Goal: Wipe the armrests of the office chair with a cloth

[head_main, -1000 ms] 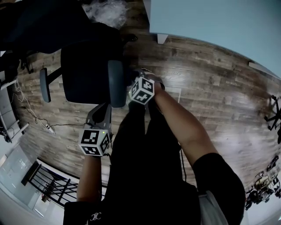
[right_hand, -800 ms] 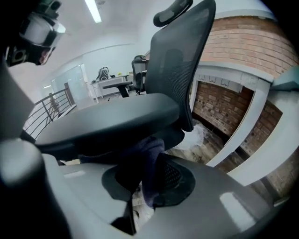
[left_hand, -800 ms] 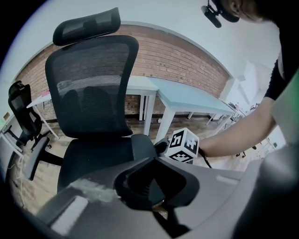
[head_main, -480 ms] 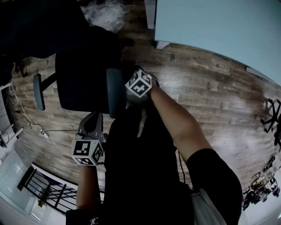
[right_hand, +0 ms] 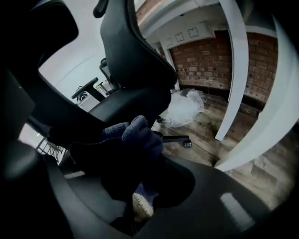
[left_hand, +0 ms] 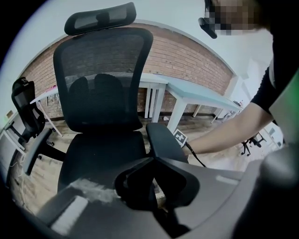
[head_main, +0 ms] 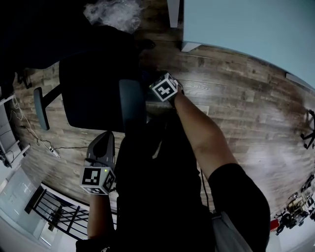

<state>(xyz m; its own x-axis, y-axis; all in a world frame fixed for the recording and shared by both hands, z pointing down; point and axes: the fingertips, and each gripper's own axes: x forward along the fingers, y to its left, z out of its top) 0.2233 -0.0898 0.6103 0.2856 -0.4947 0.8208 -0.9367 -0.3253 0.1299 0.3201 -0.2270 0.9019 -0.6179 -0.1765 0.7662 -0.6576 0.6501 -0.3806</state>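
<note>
While the right gripper point(right_hand: 140, 196) keeps its jaws clamped on a bunched dark-blue cloth point(right_hand: 128, 142), the wad bulges out past the jaw tips toward the side of the office chair point(head_main: 91, 93). Its own view is too dark to show whether the fabric is actually pressing on the pad. The left gripper point(left_hand: 152, 161) has its jaws pressed together on nothing. It is aimed at the front of the seat and hangs a little off the front end of the near armrest point(head_main: 131, 101).

Over the last second the right gripper has travelled along that armrest's outer edge. It began alongside the middle of the pad and now sits by the end nearer the backrest. The left gripper has drifted slightly back from the front end.

I take that as one wiping pass along the near armrest reaching the end of its stroke. A return stroke, or a pass over the top face, probably comes next.

The far armrest point(head_main: 40, 107), on the other side of the seat, is well apart from both grippers and looks untouched. By my estimate the task is no more than half done. Beyond the chair, crumpled plastic wrap point(head_main: 113, 12) lies on the wooden floor point(head_main: 236, 98) near a pale desk point(head_main: 246, 24).
</note>
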